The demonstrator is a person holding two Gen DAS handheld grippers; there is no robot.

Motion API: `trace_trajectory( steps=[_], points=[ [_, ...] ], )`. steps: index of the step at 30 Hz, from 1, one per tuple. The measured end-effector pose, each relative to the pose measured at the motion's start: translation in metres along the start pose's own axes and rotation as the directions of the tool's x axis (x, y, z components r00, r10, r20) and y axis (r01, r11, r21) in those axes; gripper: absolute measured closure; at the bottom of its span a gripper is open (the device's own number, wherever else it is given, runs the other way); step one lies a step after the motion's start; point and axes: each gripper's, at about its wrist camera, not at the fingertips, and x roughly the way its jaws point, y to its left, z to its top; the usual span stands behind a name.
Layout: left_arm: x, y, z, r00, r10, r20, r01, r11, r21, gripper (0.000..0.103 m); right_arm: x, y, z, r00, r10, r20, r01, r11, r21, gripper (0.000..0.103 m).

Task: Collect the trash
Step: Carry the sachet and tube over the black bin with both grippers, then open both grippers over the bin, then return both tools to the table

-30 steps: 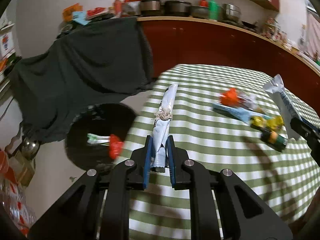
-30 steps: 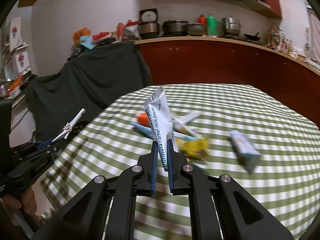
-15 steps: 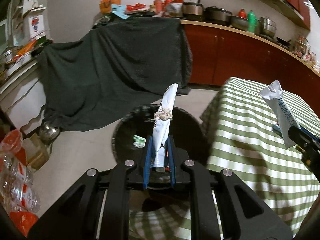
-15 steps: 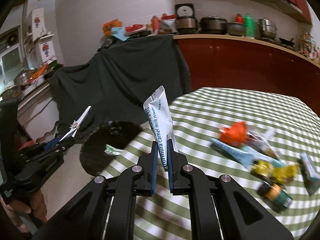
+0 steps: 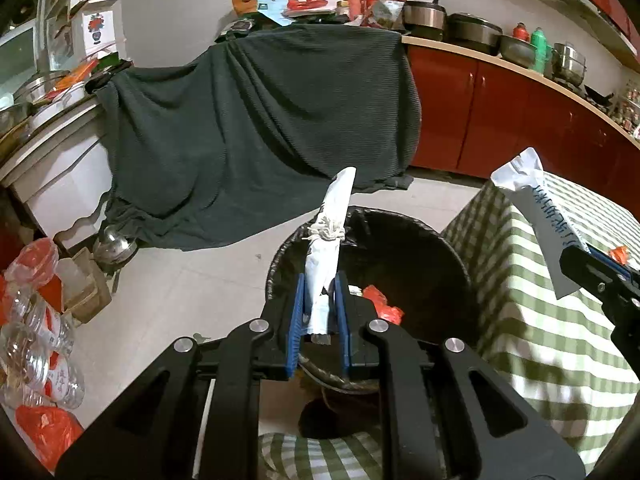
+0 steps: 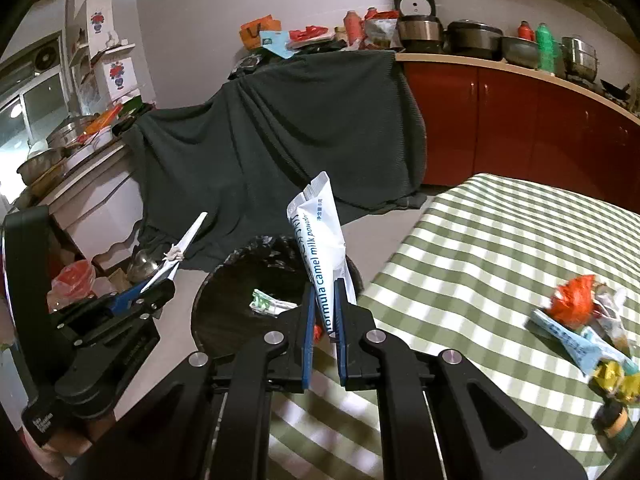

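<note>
My left gripper (image 5: 319,286) is shut on a white rolled wrapper (image 5: 330,240) tied with string, held upright over the black-lined trash bin (image 5: 440,248) on the floor. My right gripper (image 6: 324,296) is shut on a white camel milk powder sachet (image 6: 320,248), at the table's left edge beside the bin (image 6: 224,280). The right gripper with its sachet (image 5: 540,224) shows at the right of the left wrist view. The left gripper (image 6: 160,280) with the wrapper (image 6: 182,250) shows at the left of the right wrist view. Red and green scraps lie inside the bin.
A green-striped tablecloth (image 6: 500,248) covers the table, with several wrappers (image 6: 580,320) and a small jar (image 6: 614,424) at its right. A dark cloth (image 5: 260,128) drapes furniture behind the bin. Plastic bottles (image 5: 36,352) and a kettle (image 5: 114,244) stand on the floor at left.
Both grippers have swung left off the table toward the bin, each still gripping its piece. The bin now lies right below the left gripper, and the table litter has slid to the right.
</note>
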Motion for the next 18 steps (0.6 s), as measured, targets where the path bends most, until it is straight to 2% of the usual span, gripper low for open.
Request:
trace_trajectory(
  steps=[11, 14, 16, 18],
  points=[
    [0.029, 0.008, 0.009, 1.000, 0.023, -0.003, -0.023, 0.999, -0.026, 0.088, 0.041, 0.018, 0.009, 0.999, 0.025, -0.043, -0.025, 1.000, -0.002, 0.093],
    [0.041, 0.008, 0.010, 1.000, 0.004, -0.016, -0.005, 1.000, -0.028, 0.087, 0.055, 0.020, 0.012, 0.998, 0.030, -0.063, -0.030, 1.000, 0.003, 0.093],
    [0.048, 0.007, 0.011, 1.000, 0.002, -0.029, -0.003, 1.000, -0.022, 0.087, 0.063, 0.018, 0.012, 0.996, 0.035, -0.080, -0.034, 0.999, 0.017, 0.090],
    [0.056, 0.008, 0.010, 0.999, -0.002, -0.041, 0.001, 1.000, -0.028, 0.084, 0.069, 0.015, 0.012, 0.995, 0.035, -0.090, -0.031, 0.999, 0.040, 0.078]
  ],
)
